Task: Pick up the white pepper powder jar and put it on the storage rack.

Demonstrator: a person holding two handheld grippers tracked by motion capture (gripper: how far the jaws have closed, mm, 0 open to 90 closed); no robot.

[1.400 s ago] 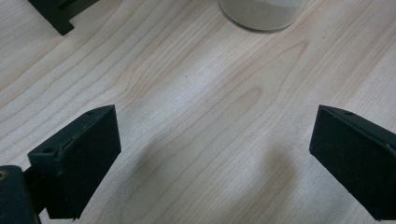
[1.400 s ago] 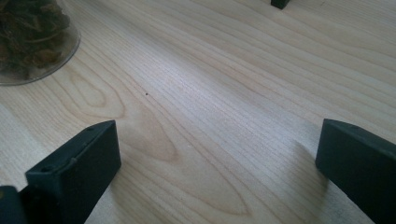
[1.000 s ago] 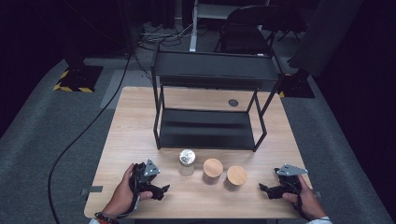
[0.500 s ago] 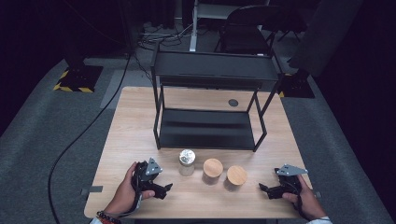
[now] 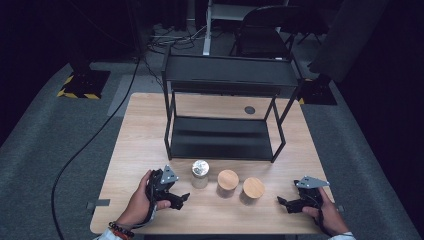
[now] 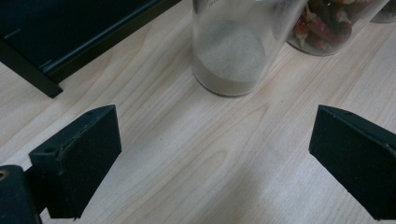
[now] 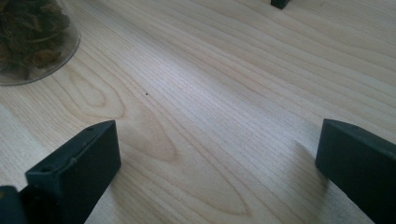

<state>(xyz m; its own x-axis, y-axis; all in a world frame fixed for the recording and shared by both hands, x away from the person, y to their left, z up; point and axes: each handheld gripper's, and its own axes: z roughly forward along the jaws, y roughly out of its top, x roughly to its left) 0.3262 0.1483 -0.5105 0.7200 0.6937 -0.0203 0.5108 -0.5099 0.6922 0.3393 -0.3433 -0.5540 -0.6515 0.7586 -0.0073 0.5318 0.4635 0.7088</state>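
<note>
Jars (image 5: 200, 173) stand in a row before the rack (image 5: 225, 137), within reach of the wide-open left gripper (image 5: 176, 197) and right gripper (image 5: 286, 204).

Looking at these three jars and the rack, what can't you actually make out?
- Silver-lidded jar: left gripper view's top edge cuts off its lid.
- Two wooden-lidded jars: contents too small in the high view.
- Jar of dried leaves: cropped by the right gripper view's corner.
- Rack's lower shelf: its back lies in the top shelf's shadow.
</note>
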